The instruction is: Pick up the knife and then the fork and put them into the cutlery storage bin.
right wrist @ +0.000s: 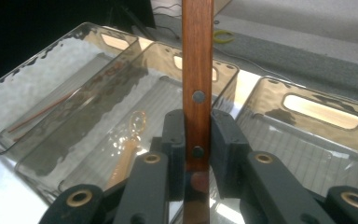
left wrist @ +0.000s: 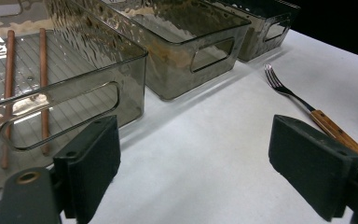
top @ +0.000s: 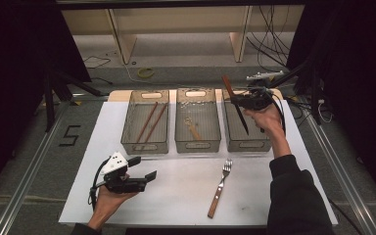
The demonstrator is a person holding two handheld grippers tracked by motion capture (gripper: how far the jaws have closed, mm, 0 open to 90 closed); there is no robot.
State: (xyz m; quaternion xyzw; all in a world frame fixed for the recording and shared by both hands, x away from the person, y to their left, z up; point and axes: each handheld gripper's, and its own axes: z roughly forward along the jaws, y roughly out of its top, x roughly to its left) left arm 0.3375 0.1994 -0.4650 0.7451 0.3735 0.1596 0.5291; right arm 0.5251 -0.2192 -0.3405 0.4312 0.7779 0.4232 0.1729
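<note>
My right gripper [top: 247, 102] is shut on a knife [top: 238, 111] with a riveted wooden handle [right wrist: 197, 56]. It holds the knife over the right-hand clear bin [top: 267, 142], handle up and dark blade slanting down into it. My left gripper [top: 143, 168] rests open on the white sheet at the front left, with nothing between its jaws [left wrist: 196, 140]. A fork [top: 220, 187] with a wooden handle lies on the sheet in front of the middle bin; in the left gripper view the fork [left wrist: 307, 109] is ahead of the right jaw.
Three clear bins stand in a row at the back. The left bin [top: 127, 139] holds two brown chopsticks [top: 149, 122]. The middle bin [top: 180, 142] holds a small utensil [top: 192, 128] with a pale handle. Cables and shelf legs lie beyond the table.
</note>
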